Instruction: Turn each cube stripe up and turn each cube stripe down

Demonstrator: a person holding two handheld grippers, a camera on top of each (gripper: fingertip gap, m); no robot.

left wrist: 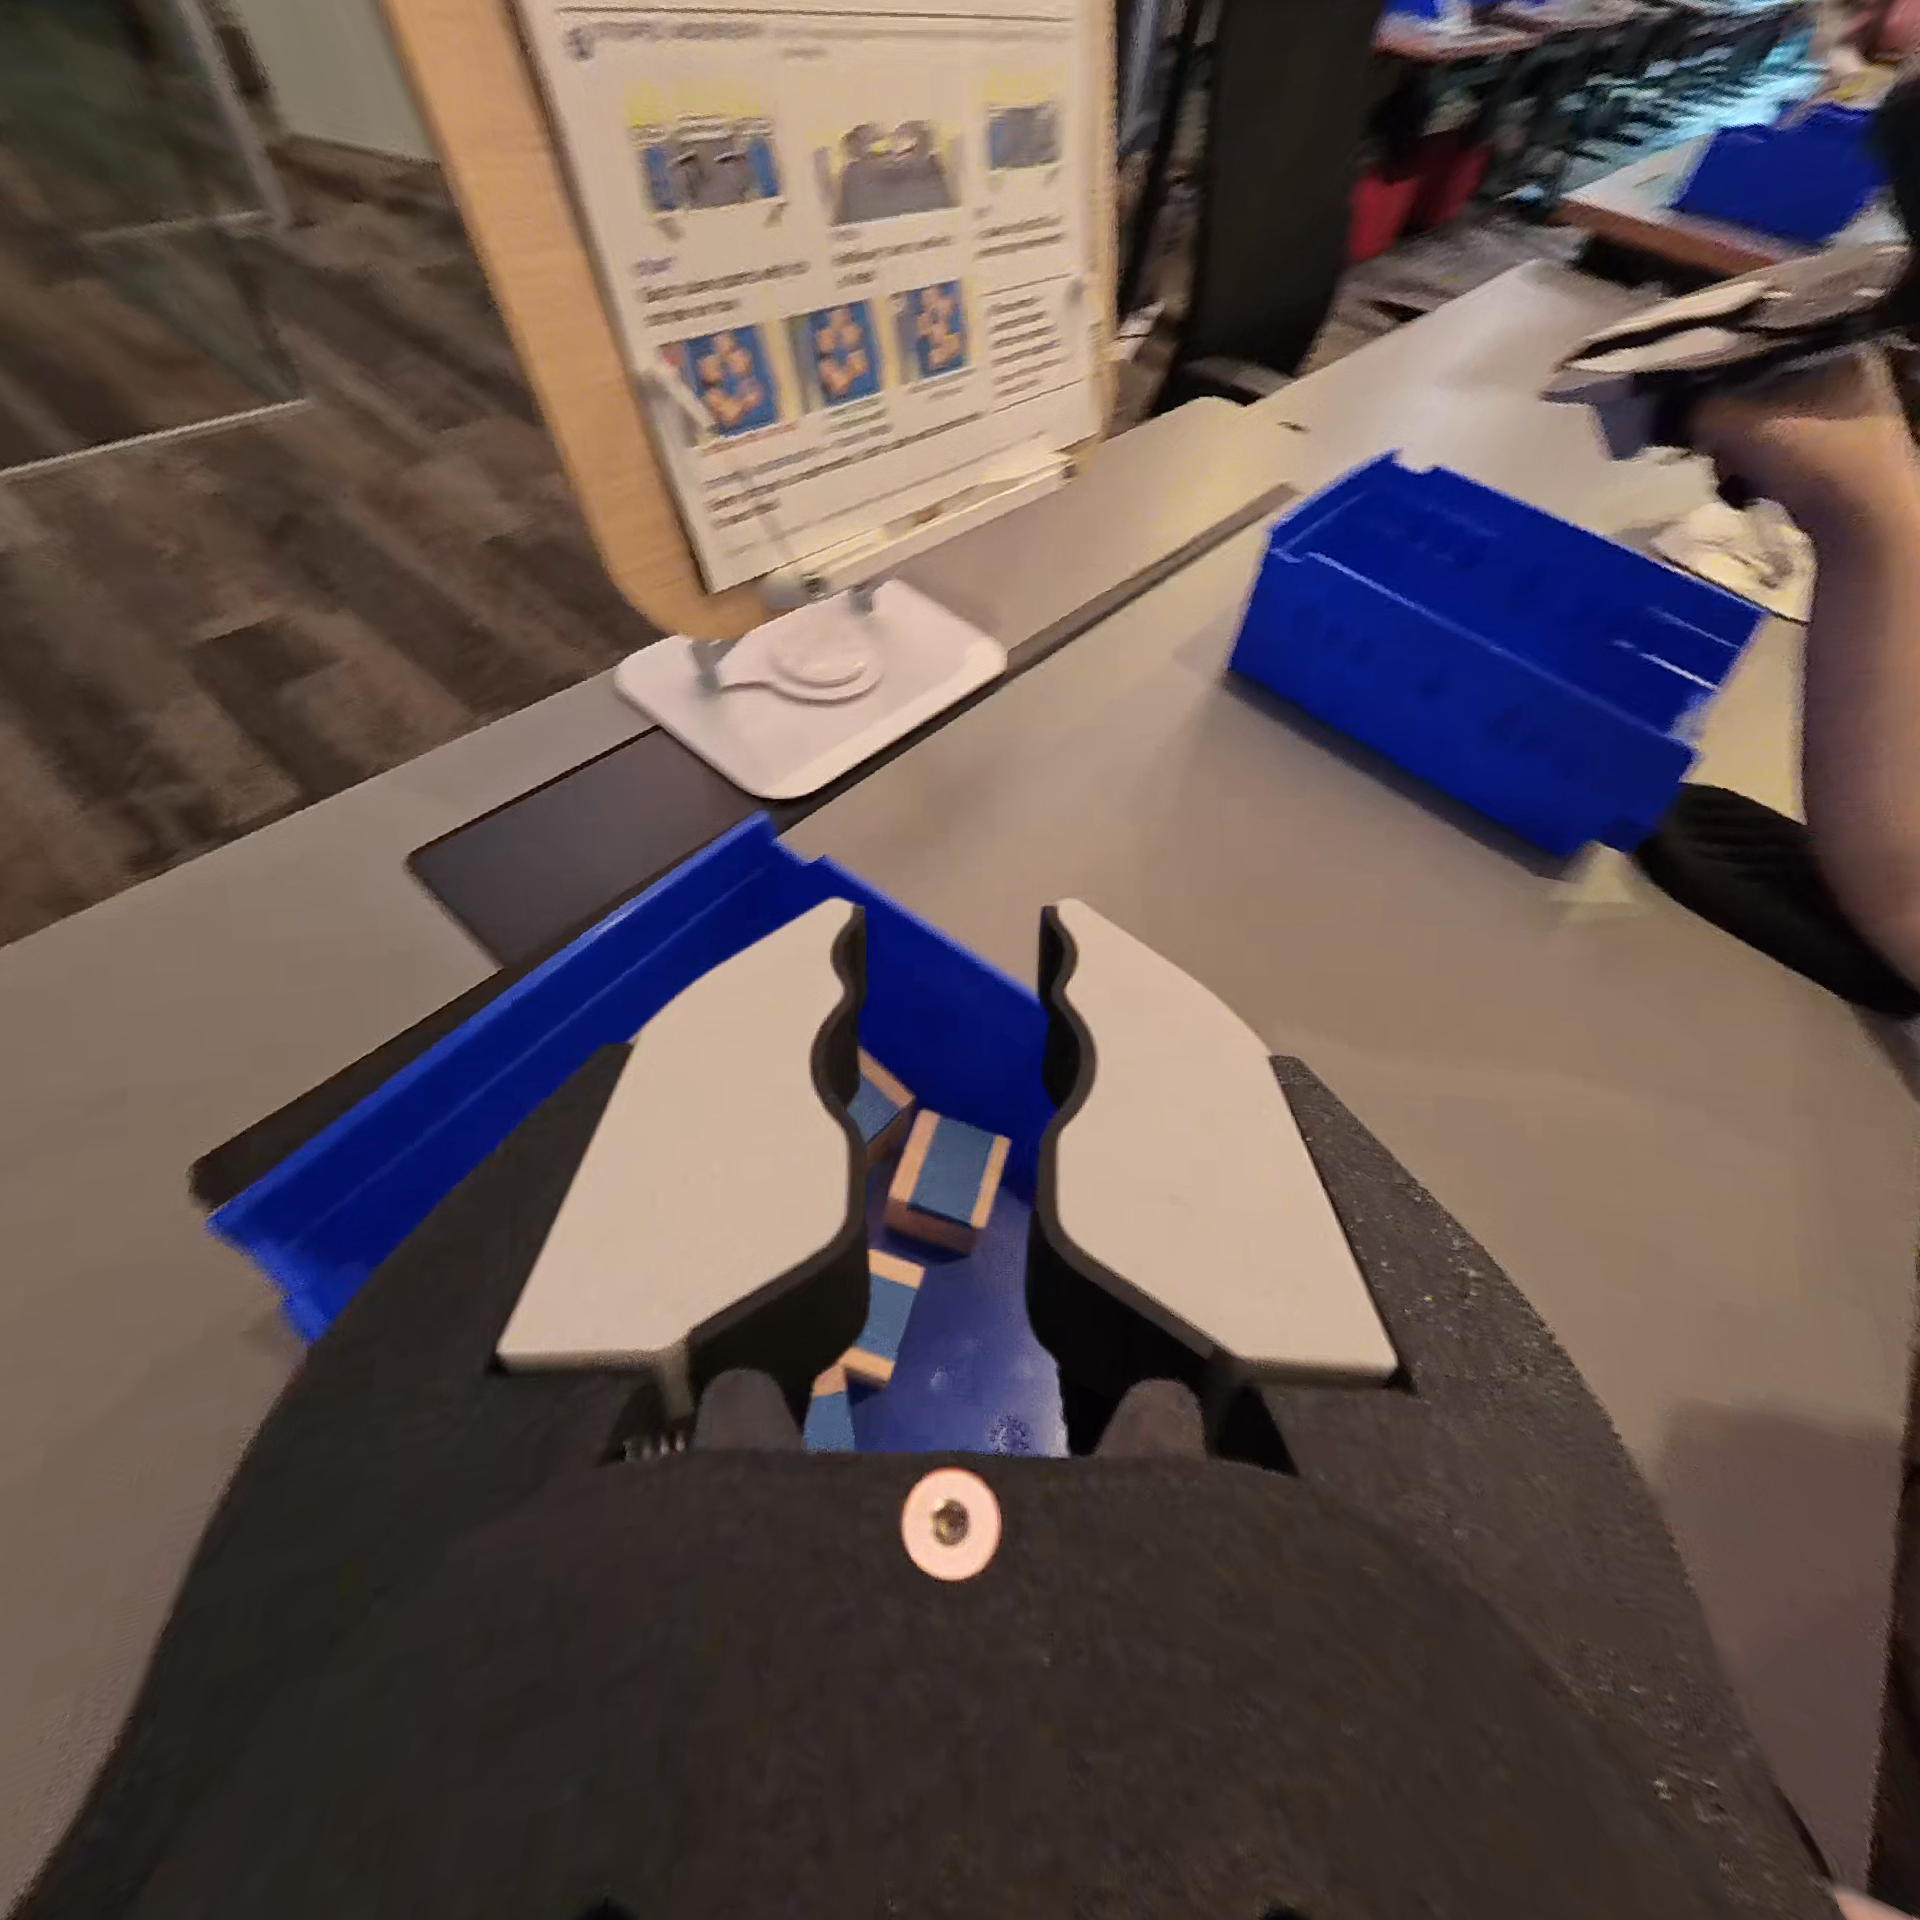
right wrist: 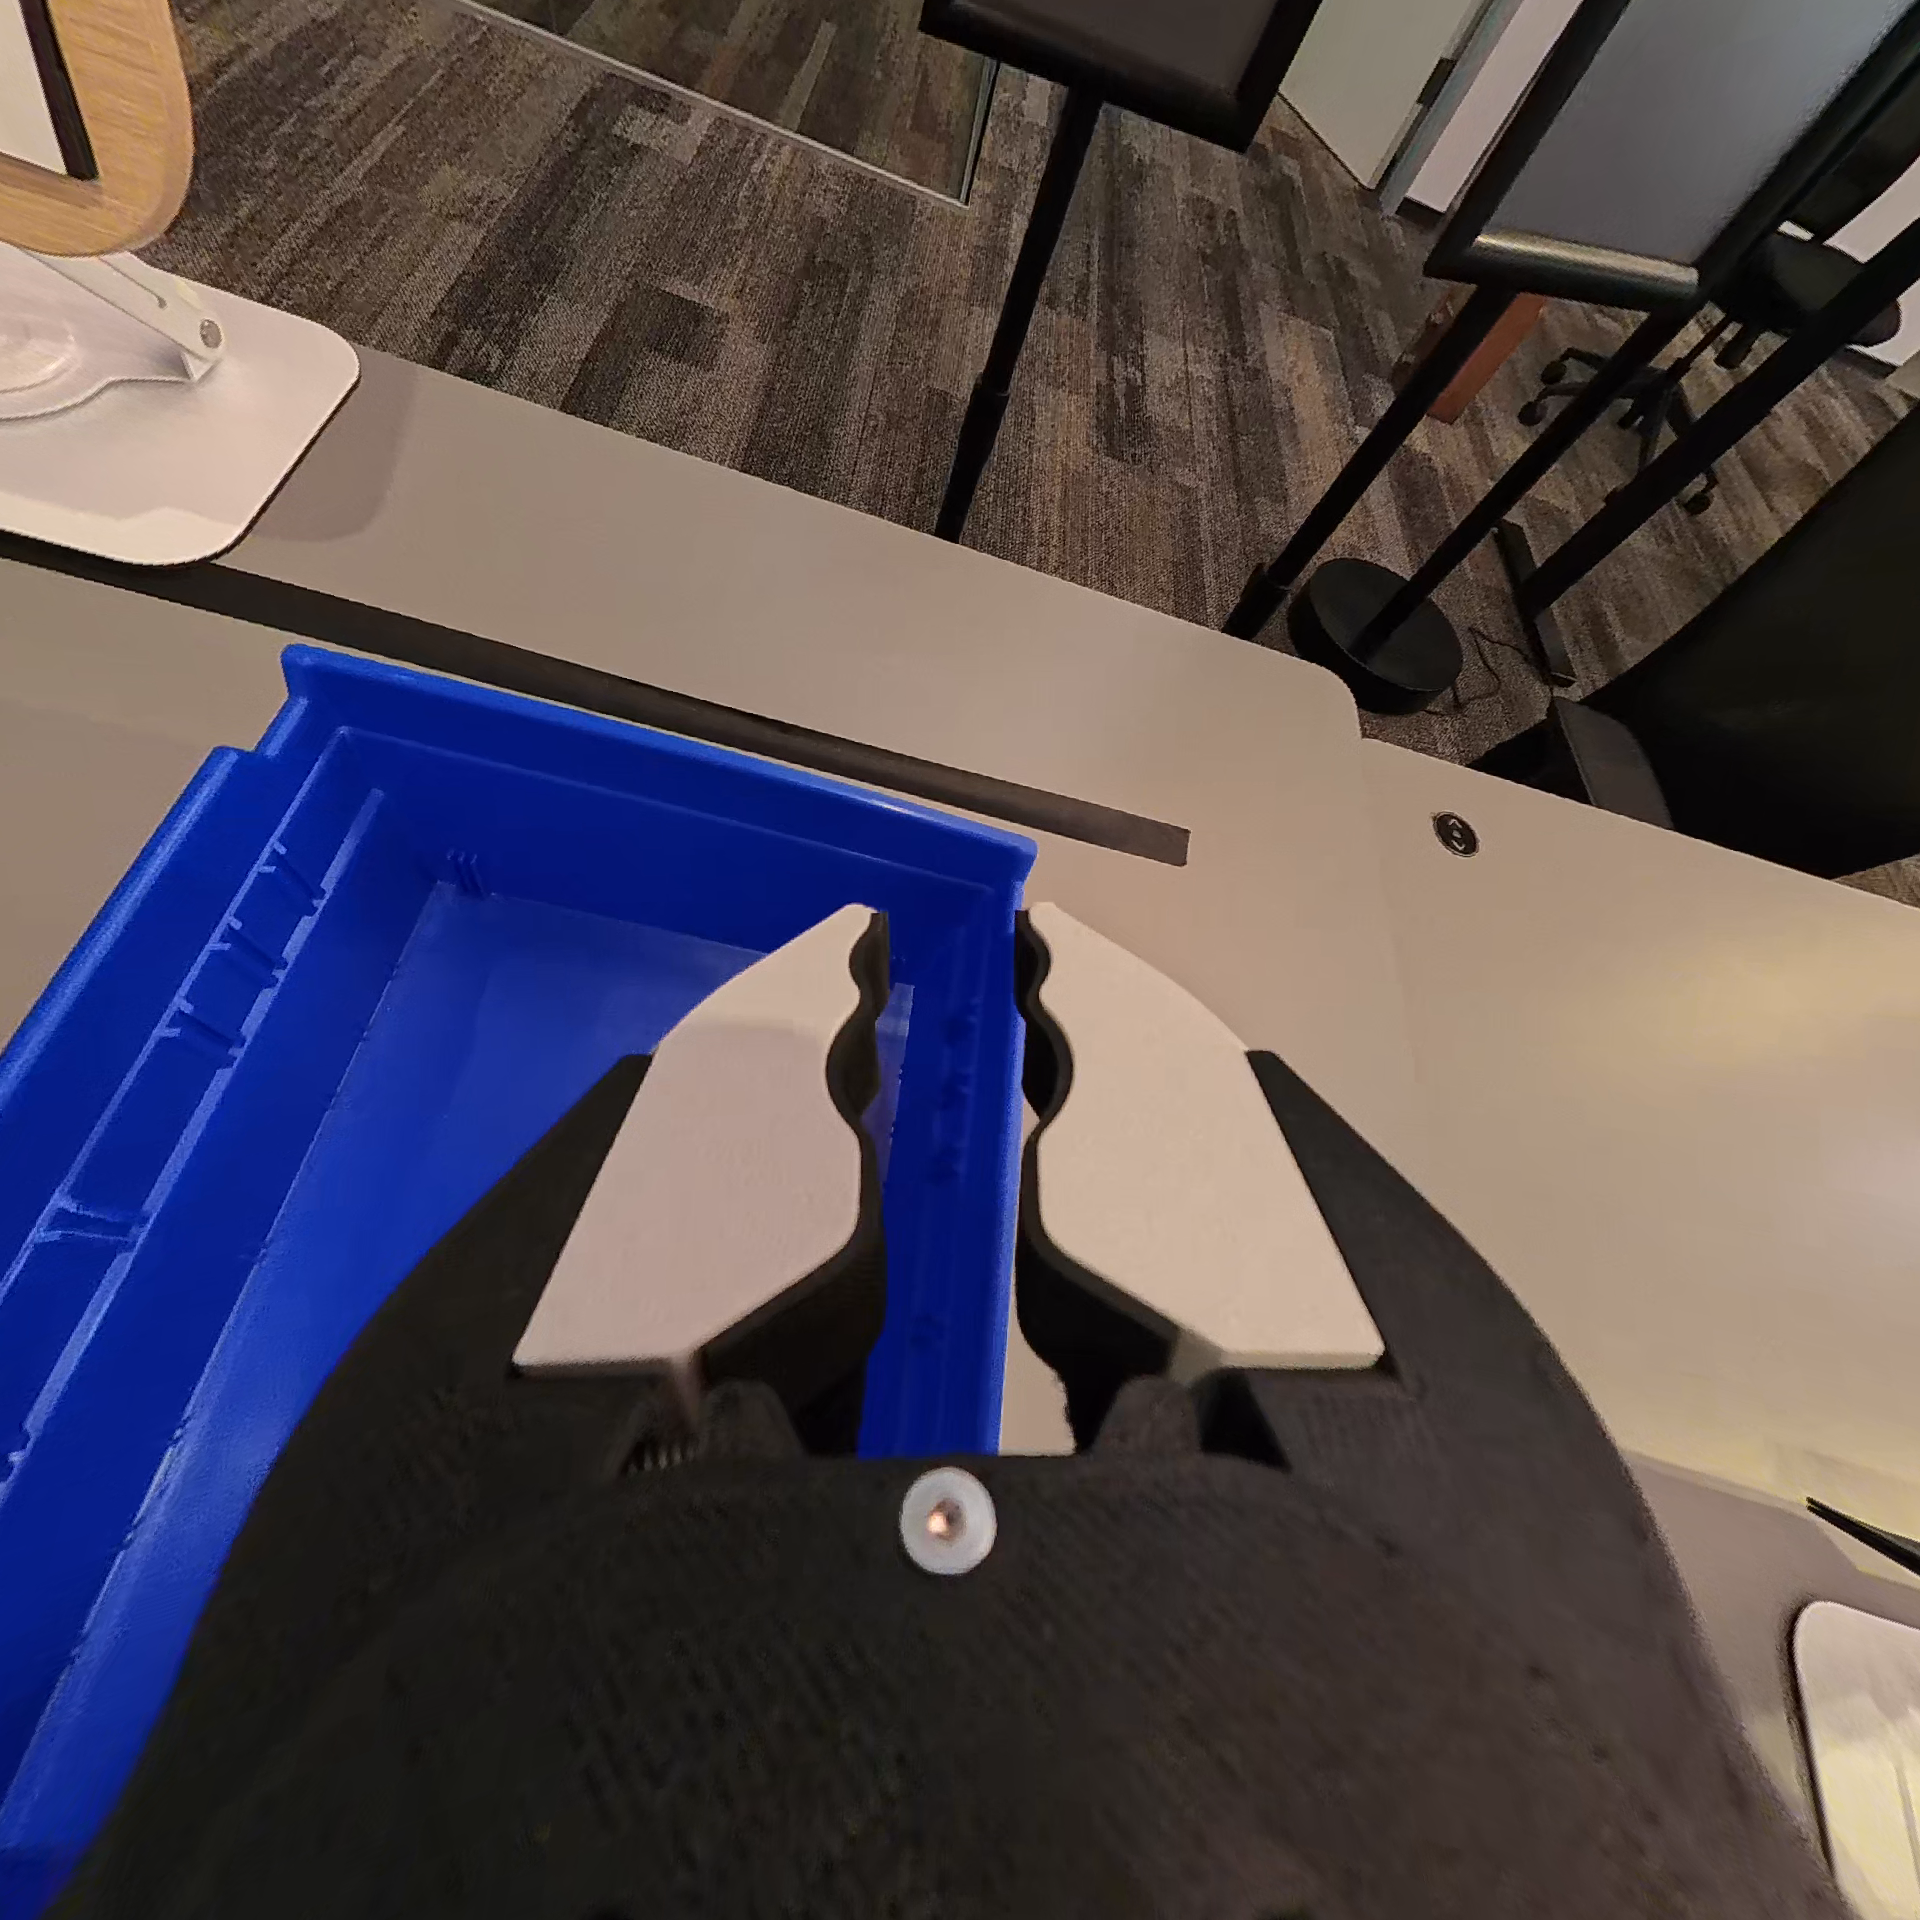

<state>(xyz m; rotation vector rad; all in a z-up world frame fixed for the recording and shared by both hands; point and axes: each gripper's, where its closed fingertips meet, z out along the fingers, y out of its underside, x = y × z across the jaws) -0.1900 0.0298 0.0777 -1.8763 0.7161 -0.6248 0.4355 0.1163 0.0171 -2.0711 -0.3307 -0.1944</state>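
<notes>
In the left wrist view, my left gripper [left wrist: 951,925] is open and empty, hovering over a blue bin [left wrist: 582,1039]. Several wooden cubes with blue stripes lie in that bin; one cube [left wrist: 940,1184] shows between the fingers, others [left wrist: 888,1320] lie nearer. In the right wrist view, my right gripper [right wrist: 951,925] is open and empty above the right wall of a second blue bin [right wrist: 582,790], whose visible inside holds nothing. That bin also shows in the left wrist view [left wrist: 1475,644], with the right gripper [left wrist: 1725,332] and a person's arm [left wrist: 1849,623] beyond it.
The bins stand on a grey table [left wrist: 1195,883]. An instruction sheet on a wooden board [left wrist: 821,270] stands on a white base [left wrist: 821,675] at the table's far edge; the base also shows in the right wrist view [right wrist: 156,436]. Black stands [right wrist: 1371,623] and carpet lie beyond the table.
</notes>
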